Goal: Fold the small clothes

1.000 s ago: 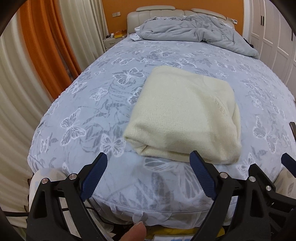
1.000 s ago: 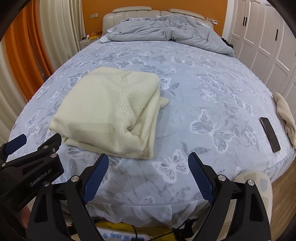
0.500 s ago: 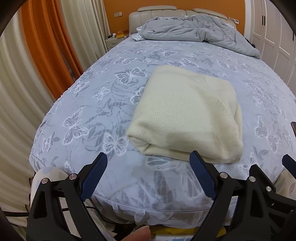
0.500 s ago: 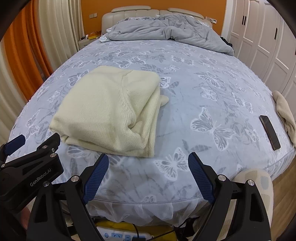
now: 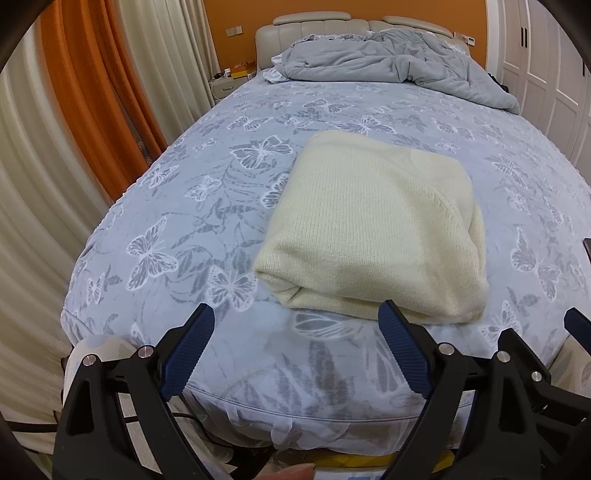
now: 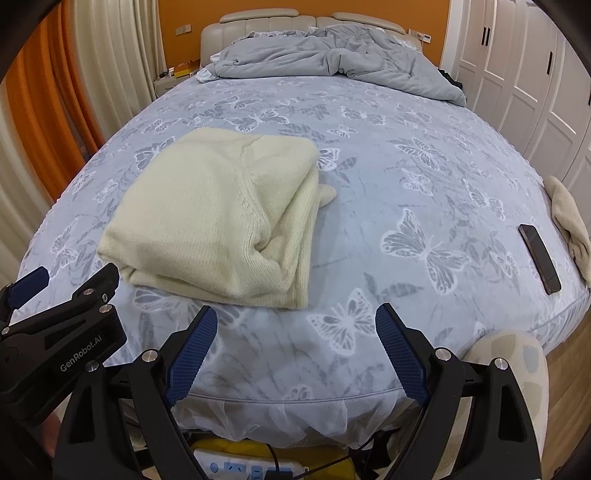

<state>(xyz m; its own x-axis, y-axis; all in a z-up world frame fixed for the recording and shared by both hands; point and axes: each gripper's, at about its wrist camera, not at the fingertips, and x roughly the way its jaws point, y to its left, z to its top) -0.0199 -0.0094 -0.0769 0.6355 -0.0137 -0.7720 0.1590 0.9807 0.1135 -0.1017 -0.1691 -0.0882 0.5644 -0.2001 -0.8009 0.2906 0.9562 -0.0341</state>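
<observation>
Bedroom, orange wall behind a padded headboard; cream and orange curtains on the left, white wardrobe doors on the right.

Item 1: bed, covered by a blue-grey sheet printed with butterflies. We note a crumpled grey duvet heaped at the head end.

Item 2: cream knit garment, folded into a thick rectangle. It lies flat on the bed near the foot end, left of centre in the right wrist view, with stacked layers showing along its right edge and a small tab of fabric poking out beside it.

Item 3: dark phone, flat on the sheet near the right edge of the bed, well apart from the garment.

Item 4: second cream cloth, draped at the bed's right edge just beyond the phone.

Item 5: left gripper, jaws spread wide, holding nothing, hovering at the foot of the bed just short of the garment's near edge.

Item 6: right gripper, jaws likewise spread wide and empty, over the foot edge beside the garment's near right corner.

Item 7: power strip, low beneath the bed's foot.
</observation>
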